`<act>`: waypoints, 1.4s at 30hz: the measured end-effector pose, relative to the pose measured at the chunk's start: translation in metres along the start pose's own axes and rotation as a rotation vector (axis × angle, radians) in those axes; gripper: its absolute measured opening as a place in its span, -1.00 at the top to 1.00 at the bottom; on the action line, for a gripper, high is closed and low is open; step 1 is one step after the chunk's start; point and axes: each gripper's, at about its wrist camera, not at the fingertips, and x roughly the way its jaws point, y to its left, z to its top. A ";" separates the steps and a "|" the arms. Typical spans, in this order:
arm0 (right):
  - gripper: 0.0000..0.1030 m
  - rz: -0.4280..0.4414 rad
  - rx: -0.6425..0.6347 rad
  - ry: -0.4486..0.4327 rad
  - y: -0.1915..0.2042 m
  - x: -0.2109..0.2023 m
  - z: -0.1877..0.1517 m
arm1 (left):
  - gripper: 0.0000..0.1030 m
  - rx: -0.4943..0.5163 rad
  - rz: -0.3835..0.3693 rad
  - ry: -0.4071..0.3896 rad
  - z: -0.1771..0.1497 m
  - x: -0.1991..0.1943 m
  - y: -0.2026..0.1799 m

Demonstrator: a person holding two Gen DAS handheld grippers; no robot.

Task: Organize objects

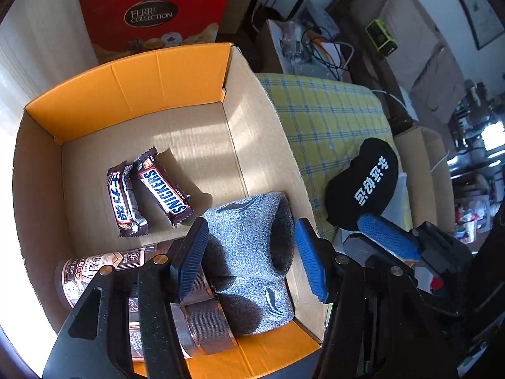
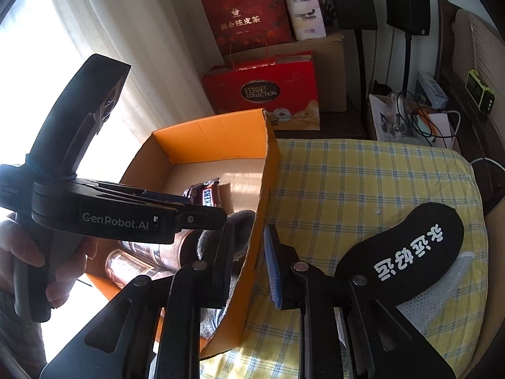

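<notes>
An open cardboard box (image 1: pixel 258 101) with orange flaps holds two Snickers bars (image 1: pixel 164 192), a brown tin (image 1: pixel 91 268) lying on its side and a folded grey sock (image 1: pixel 249 230). My left gripper (image 1: pixel 249 260) hangs over the sock, open, with a blue pad on each side and neither pressing. In the right wrist view a hand holds the left gripper (image 2: pixel 205 210) above the box. My right gripper (image 2: pixel 249 262) is open at the box's right wall (image 2: pixel 268 170), which shows between its fingers. A black fabric piece (image 2: pixel 407 249) with white characters lies on the checked cloth (image 2: pixel 363 183).
Red gift boxes (image 2: pixel 262 91) and a cardboard carton (image 2: pixel 331 60) stand behind the box near a white curtain (image 2: pixel 126 31). A white mesh item (image 2: pixel 442 293) lies under the black piece. Cables and small devices (image 2: pixel 410 120) crowd the far right.
</notes>
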 end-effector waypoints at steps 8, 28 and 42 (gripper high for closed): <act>0.35 -0.005 0.038 -0.010 -0.019 -0.013 -0.005 | 0.48 0.116 0.147 0.033 -0.003 0.017 -0.023; 0.31 0.018 0.104 -0.029 -0.049 -0.032 -0.023 | 0.90 0.606 0.488 -0.226 -0.009 0.014 -0.074; 0.30 0.029 0.109 -0.010 -0.045 -0.026 -0.031 | 0.91 0.582 0.360 -0.133 -0.036 0.027 -0.046</act>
